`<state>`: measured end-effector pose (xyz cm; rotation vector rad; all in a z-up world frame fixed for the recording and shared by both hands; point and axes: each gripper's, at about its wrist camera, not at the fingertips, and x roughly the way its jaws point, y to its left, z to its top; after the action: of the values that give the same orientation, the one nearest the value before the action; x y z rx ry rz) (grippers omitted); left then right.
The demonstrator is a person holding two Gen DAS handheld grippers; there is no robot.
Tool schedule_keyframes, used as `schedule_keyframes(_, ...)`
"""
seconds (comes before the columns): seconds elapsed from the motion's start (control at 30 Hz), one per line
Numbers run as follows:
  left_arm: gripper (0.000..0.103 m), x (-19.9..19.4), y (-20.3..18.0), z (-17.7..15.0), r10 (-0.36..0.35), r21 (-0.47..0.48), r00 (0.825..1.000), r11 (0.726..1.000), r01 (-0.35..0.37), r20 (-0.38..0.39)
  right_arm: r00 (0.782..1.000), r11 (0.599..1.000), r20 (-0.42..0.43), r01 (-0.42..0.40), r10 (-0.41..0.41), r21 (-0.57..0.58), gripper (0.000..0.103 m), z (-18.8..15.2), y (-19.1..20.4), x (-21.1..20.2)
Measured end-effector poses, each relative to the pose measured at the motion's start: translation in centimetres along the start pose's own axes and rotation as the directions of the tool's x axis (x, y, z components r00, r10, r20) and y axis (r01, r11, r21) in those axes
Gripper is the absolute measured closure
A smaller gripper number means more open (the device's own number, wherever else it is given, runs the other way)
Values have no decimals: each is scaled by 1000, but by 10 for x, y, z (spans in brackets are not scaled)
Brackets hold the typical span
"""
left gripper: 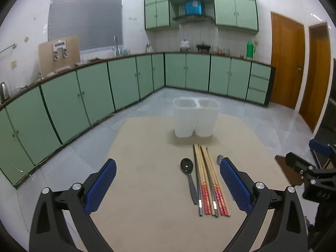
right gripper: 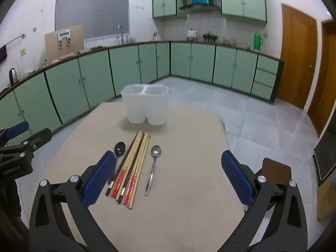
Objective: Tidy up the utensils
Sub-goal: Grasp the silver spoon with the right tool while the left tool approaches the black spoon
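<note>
Left wrist view, tongs: the left gripper hangs spread wide above the near part of the table, holding nothing.
Left wrist view, utensils: black spoon, chopsticks beside it in a tight row, all pointing at the white two-compartment holder that stands toward the far edge; both its compartments look empty. The metal spoon is mostly hidden behind the right blue pad.
Right wrist view, tongs: the right gripper is likewise spread and empty, over the near edge.
Right wrist view, utensils: metal spoon lies just right of the chopsticks, apart from them, bowl toward the holder.
Step in hand: nothing picked yet. I judge the metal spoon easiest first; pinch its handle mid-length, since the chopsticks touch one another and may roll.
Writing: the chopsticks' red bands carry marks too small to read; nothing else is legible.
</note>
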<state>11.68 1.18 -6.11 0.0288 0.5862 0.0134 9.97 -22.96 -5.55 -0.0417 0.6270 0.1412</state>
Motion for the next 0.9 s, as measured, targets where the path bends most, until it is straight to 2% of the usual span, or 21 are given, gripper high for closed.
schedule_keyframes(0.17,6,75,2,-4,10,26,993,1000,-7,-119,995,1000,-97,-13,13,0,5,5,-6,63)
schedule_keyframes(0.37,7,152,1,-15,-5,16,968,1000,9,-251,975,998,-212,-69,70,11,7,0,-7,127)
schedule_keyframes(0.43,7,164,1,-20,-2,15,963,1000,6,-269,964,996,-250,-88,91,22,10,-1,-6,149)
schedule_keyframes(0.57,10,190,4,-26,3,12,951,1000,1,-310,946,993,-304,-112,115,30,23,-6,-2,181)
schedule_keyframes(0.63,10,200,4,-30,0,11,946,1000,4,-324,937,993,-329,-118,121,27,24,-8,2,198)
schedule_keyframes(0.77,10,210,6,-32,-9,3,938,1000,11,-345,919,990,-369,-130,138,45,37,-12,5,216)
schedule_keyframes(0.83,10,215,6,-32,-15,1,936,1000,16,-351,913,990,-383,-134,144,52,42,-13,5,223)
schedule_keyframes(0.9,10,218,5,-32,-25,-2,934,1000,26,-357,917,991,-376,-126,129,32,46,-13,7,227)
